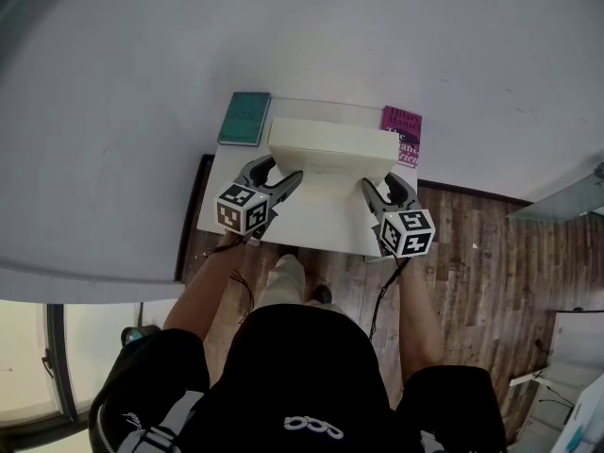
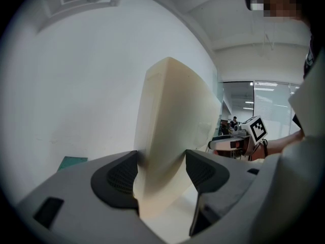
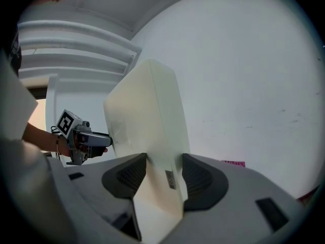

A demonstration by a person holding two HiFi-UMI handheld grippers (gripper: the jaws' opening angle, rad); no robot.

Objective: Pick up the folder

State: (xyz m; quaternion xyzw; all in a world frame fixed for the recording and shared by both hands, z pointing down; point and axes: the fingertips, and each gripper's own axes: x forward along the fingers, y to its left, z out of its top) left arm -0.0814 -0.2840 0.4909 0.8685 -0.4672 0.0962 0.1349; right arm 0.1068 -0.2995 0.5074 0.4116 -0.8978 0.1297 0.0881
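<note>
A thick cream folder (image 1: pixel 330 144) stands on edge over the back of a small white table (image 1: pixel 321 220). My left gripper (image 1: pixel 283 173) holds its left end and my right gripper (image 1: pixel 382 185) its right end. In the left gripper view the folder (image 2: pixel 172 126) rises between the dark pads (image 2: pixel 118 179), which press on both its faces. The right gripper view shows the same: the folder (image 3: pixel 147 121) is clamped between the pads (image 3: pixel 200 179). Each gripper sees the other at the folder's far end: the right gripper (image 2: pixel 238 141) and the left gripper (image 3: pixel 86 139).
A teal book (image 1: pixel 245 118) lies at the table's back left corner, and a magenta book (image 1: pixel 404 132) at its back right. A white wall runs behind the table. Dark wooden floor (image 1: pixel 472 253) lies to the right and in front, where the person stands.
</note>
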